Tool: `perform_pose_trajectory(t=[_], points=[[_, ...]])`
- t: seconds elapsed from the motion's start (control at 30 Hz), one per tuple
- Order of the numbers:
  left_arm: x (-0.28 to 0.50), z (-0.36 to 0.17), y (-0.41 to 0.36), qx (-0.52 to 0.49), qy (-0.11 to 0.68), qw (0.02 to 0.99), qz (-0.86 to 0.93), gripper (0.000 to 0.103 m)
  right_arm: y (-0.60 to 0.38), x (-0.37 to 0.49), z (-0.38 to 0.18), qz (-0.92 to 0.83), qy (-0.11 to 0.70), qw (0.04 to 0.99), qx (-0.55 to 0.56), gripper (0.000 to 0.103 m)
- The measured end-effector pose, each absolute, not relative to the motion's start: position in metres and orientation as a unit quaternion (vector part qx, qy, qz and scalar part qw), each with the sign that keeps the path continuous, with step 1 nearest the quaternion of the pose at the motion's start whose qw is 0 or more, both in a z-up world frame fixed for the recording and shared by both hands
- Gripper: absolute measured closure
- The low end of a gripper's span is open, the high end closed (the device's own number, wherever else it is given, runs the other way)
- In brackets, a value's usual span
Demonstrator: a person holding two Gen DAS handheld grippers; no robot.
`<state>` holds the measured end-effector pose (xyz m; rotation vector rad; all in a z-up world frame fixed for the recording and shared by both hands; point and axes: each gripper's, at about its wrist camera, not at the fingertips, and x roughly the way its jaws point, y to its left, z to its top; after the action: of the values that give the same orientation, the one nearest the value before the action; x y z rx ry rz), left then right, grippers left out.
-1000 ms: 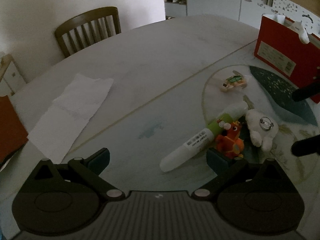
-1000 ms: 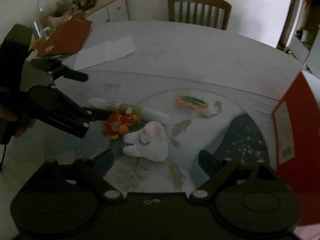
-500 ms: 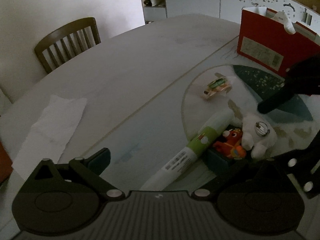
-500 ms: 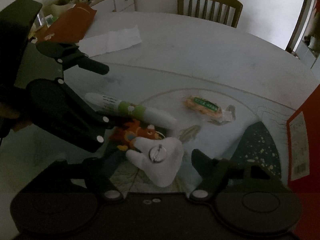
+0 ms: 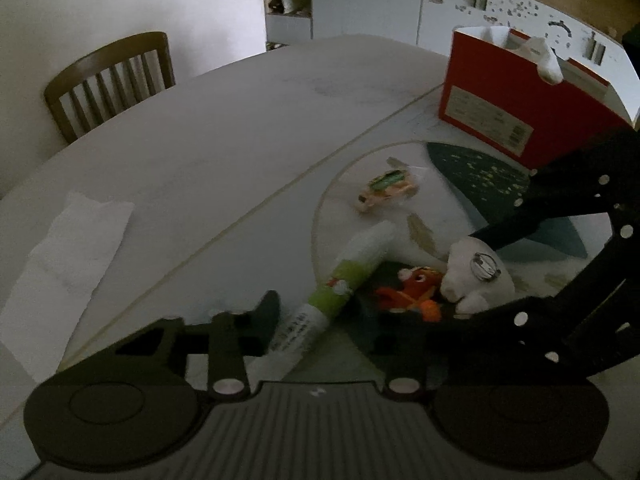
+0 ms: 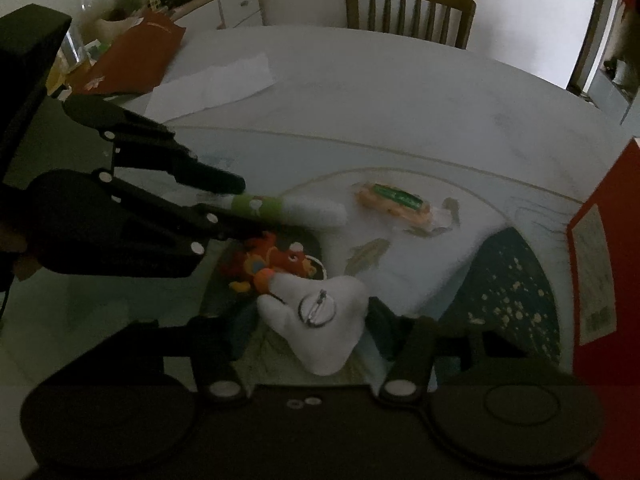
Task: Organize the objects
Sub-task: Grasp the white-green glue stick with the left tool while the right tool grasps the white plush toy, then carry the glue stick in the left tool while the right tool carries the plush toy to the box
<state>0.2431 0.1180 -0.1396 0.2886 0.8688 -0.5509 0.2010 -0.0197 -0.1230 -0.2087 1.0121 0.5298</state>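
A white and green tube lies on the table between the fingers of my left gripper, which stands open around its lower end. It also shows in the right wrist view. A white tooth-shaped plush with a pin badge sits between the fingers of my right gripper, open around it. An orange toy figure lies between tube and plush. A wrapped orange and green snack lies farther off.
A red cardboard box stands at the right. A white paper sheet lies at the left. A wooden chair stands behind the table. A dark red folder and a cluttered sideboard are at the far left in the right wrist view.
Both grippers have moved forward and down. The left one now straddles the tube and its fingers have narrowed. The right one now straddles the white plush.
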Motion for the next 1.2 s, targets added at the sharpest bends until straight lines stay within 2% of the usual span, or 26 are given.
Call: perform_pose_trajectory(t=[0.3, 0.67, 1.2], points=[[0.234, -0.134, 0.110, 0.127, 0.434, 0.858, -0.243, 0.086, -0.045, 0.186, -0.110, 0.232, 0.473, 0.847, -0.075, 0.050], [0.210, -0.131, 0.112, 0.070, 0.438, 0.878, -0.177, 0.087, -0.078, 0.161, -0.091, 0.210, 0.461, 0.861, -0.049, 0.051], [0.159, -0.079, 0.108, 0.003, 0.412, 0.899, -0.149, 0.087, -0.136, 0.131, -0.037, 0.210, 0.421, 0.882, -0.027, 0.051]])
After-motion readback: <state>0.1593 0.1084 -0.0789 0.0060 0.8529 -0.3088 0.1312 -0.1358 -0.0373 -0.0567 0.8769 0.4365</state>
